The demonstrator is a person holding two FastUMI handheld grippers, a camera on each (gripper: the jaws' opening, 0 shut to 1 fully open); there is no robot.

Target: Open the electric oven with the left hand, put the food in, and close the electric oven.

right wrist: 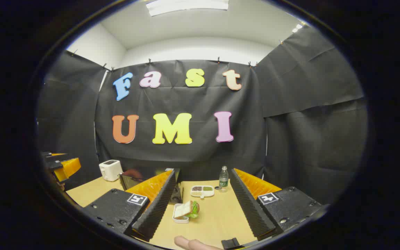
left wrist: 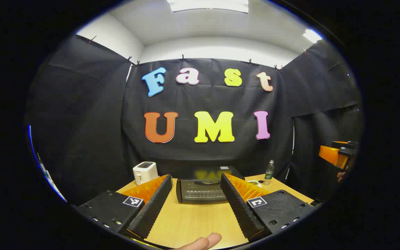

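Sandwich (right wrist: 186, 209) between spread right hand-held gripper (right wrist: 203, 205) fingers, seemingly untouched.

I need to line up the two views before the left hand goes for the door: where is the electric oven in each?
Left gripper view: the oven sits dead ahead at the table's far edge, framed between the hand-held gripper's open fingers, door shut.
Right gripper view: the oven is left of centre, partly hidden behind that gripper's left finger.
Shared landmark: the white toaster, just left of the oven.

Bright, even light from ceiling panels (left wrist: 207, 5), strong fisheye bending at edges, perhaps slight softness on far objects.
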